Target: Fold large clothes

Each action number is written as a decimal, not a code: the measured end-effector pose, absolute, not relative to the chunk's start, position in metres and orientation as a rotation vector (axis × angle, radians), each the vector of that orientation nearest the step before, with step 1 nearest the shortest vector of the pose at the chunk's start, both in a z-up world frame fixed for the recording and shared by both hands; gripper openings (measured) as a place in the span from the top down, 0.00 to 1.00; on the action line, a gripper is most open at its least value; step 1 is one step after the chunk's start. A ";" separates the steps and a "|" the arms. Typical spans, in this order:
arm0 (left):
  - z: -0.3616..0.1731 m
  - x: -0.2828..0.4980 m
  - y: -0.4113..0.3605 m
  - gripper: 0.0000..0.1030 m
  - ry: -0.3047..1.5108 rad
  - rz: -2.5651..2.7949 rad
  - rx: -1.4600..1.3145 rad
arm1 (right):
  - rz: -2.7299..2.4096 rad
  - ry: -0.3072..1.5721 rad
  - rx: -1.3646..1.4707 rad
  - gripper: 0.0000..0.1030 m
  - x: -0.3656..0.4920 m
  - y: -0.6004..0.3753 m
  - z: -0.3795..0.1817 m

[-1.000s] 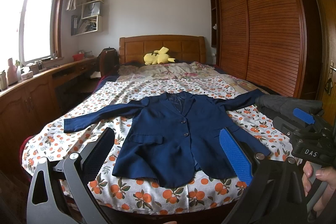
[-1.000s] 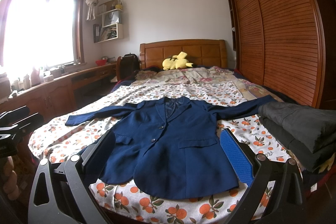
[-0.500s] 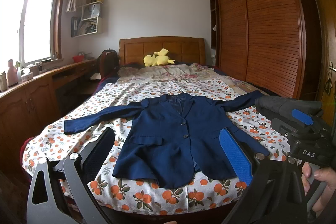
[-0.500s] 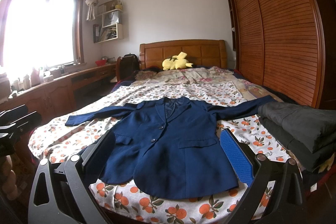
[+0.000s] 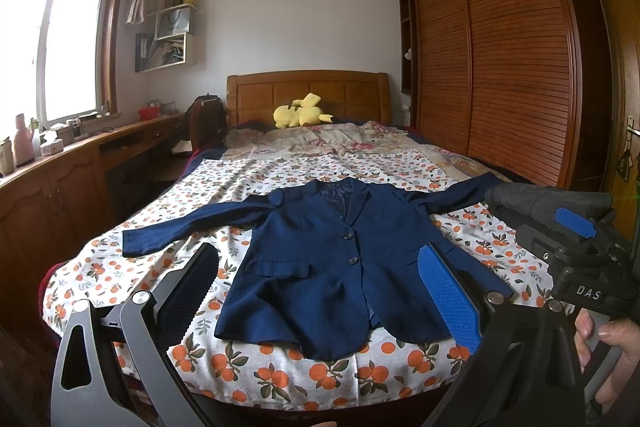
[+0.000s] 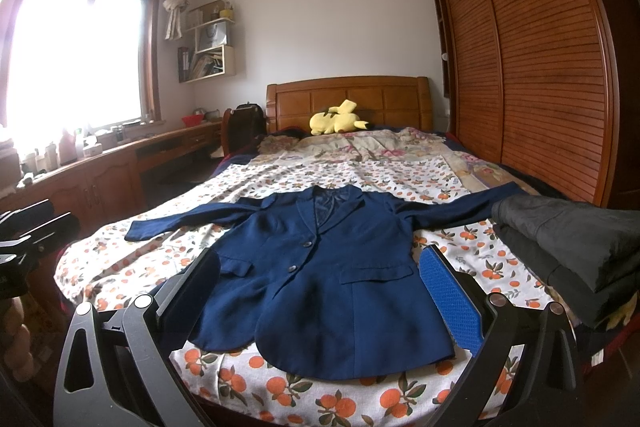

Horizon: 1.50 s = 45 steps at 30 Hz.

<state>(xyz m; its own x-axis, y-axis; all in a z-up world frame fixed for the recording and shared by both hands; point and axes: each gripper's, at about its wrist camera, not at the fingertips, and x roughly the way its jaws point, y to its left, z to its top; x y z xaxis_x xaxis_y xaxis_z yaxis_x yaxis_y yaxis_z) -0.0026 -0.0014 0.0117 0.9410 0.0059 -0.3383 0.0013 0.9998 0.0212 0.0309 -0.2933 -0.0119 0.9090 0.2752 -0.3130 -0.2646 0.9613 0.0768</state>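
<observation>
navy jacket [image 5: 336,259] lying flat, buttoned, sleeves spread on bed [image 5: 280,379]; unchanged since a second ago; left tool [image 5: 320,291], right tool [image 6: 320,287] both hovering agape, folding not begun.

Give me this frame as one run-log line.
navy blue blazer: flat, sleeves spread, orange-print bedsheet | left hand-held gripper: open, clear | right hand-held gripper: open, clear | folding: not begun

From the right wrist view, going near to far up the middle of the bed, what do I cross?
Orange-print sheet → navy blazer, lying flat with sleeves spread → floral quilt → yellow plush toy → wooden headboard.
</observation>
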 end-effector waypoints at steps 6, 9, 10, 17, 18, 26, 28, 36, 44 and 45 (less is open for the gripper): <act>0.011 -0.003 -0.001 0.02 0.343 0.001 0.021 | 0.279 0.327 0.033 0.06 0.031 -0.293 -0.012; 0.011 -0.003 -0.001 0.02 0.343 0.001 0.021 | 0.278 0.327 0.033 0.06 0.031 -0.293 -0.012; 0.010 -0.003 -0.001 0.02 0.343 0.002 0.022 | 0.279 0.327 0.033 0.06 0.031 -0.293 -0.012; 0.021 -0.010 -0.001 0.02 0.344 0.004 0.021 | 0.279 0.329 0.032 0.06 0.031 -0.292 -0.012; 0.022 -0.010 -0.001 0.02 0.344 0.004 0.020 | 0.279 0.329 0.032 0.06 0.031 -0.292 -0.013; 0.010 0.000 0.008 0.02 0.367 0.010 0.011 | 0.282 0.349 0.030 0.06 0.036 -0.291 -0.017; 0.004 0.003 0.011 0.02 0.374 0.013 0.007 | 0.281 0.353 0.026 0.06 0.039 -0.290 -0.018; -0.027 0.023 0.030 0.02 0.431 0.031 -0.021 | 0.303 0.405 0.022 0.06 0.058 -0.276 -0.042; -0.049 0.046 0.052 0.02 0.460 0.061 -0.038 | 0.325 0.425 0.002 0.06 0.085 -0.257 -0.056; -0.052 0.049 0.056 0.02 0.464 0.066 -0.039 | 0.329 0.423 -0.001 0.06 0.089 -0.254 -0.057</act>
